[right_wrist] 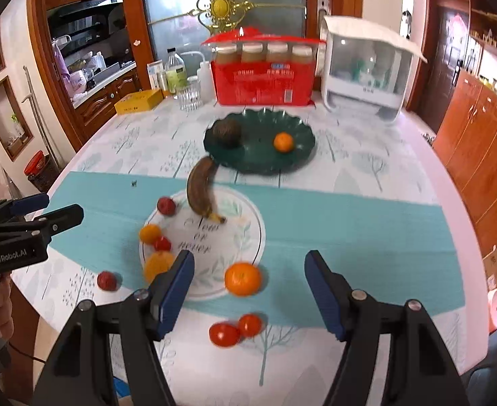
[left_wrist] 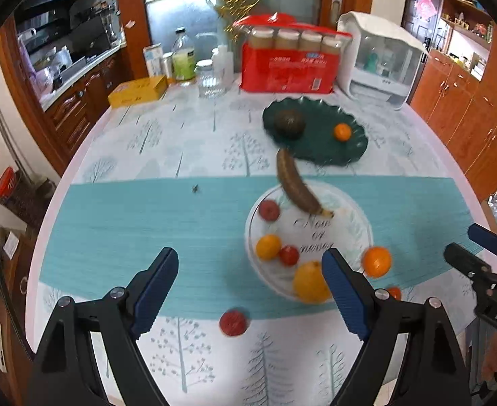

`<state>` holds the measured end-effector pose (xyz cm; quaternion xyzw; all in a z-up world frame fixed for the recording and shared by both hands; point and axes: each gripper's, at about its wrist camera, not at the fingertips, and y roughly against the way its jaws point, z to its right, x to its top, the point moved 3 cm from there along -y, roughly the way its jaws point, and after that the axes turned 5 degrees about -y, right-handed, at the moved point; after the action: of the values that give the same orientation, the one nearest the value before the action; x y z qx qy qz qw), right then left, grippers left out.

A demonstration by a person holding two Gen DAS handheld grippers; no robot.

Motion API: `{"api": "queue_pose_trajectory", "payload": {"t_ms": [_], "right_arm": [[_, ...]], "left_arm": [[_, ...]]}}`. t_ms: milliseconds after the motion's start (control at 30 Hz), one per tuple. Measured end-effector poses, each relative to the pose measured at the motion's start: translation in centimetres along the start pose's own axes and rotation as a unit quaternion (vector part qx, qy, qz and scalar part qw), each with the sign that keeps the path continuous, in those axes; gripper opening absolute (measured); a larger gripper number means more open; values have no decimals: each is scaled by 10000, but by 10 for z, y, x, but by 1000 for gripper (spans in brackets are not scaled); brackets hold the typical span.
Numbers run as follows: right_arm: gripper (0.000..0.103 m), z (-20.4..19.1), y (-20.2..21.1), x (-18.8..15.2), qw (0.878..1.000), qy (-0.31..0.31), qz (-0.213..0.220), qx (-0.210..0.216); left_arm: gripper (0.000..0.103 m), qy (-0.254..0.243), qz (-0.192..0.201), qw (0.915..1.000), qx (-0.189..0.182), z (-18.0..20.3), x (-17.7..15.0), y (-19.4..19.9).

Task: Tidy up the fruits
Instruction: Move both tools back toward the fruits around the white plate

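Task progress: judged early; only two fruits are seen on the far dark green scalloped plate [right_wrist: 302, 155], a dark brown avocado-like fruit [right_wrist: 227, 132] and a small orange mandarin [right_wrist: 283, 142].
Near plate: the white round plate with printed lettering [right_wrist: 241, 223] carries a small red fruit [right_wrist: 166, 205], yellow-orange citrus and a small tomato along its left rim.
Banana: an overripe brown banana [right_wrist: 201, 193] is laid from the white plate toward the green one.
Loose fruit: a large orange [right_wrist: 242, 278] sits at the white plate's near rim; two red tomatoes [right_wrist: 235, 331] and a red fruit [right_wrist: 107, 280] lie on the tablecloth [right_wrist: 367, 223].
Left gripper [left_wrist: 250, 291]: jaws apart, nothing held, above the near left of the white plate.
Right gripper [right_wrist: 248, 291]: jaws apart, nothing held, the large orange between its fingers in view.
Sorting rule: cannot be told.
Right view only: both tomatoes shown fully.
Left view only: the large yellow citrus [left_wrist: 307, 282] shown more fully.
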<state>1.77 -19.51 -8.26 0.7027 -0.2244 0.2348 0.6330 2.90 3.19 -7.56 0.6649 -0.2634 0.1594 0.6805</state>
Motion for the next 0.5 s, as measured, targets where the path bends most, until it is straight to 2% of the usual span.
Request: {"api": "queue_pose_trajectory", "payload": {"t_ms": [367,500], "right_arm": [[68,6,-33,-53,9985,-108,-531,49],[68,2,-52,-71,9974,3,-724,38]], "left_arm": [[86,403,-783,9961,-62,-30,-66,-53],[86,502,-923,9945,-43,-35,-80,-72]]}}
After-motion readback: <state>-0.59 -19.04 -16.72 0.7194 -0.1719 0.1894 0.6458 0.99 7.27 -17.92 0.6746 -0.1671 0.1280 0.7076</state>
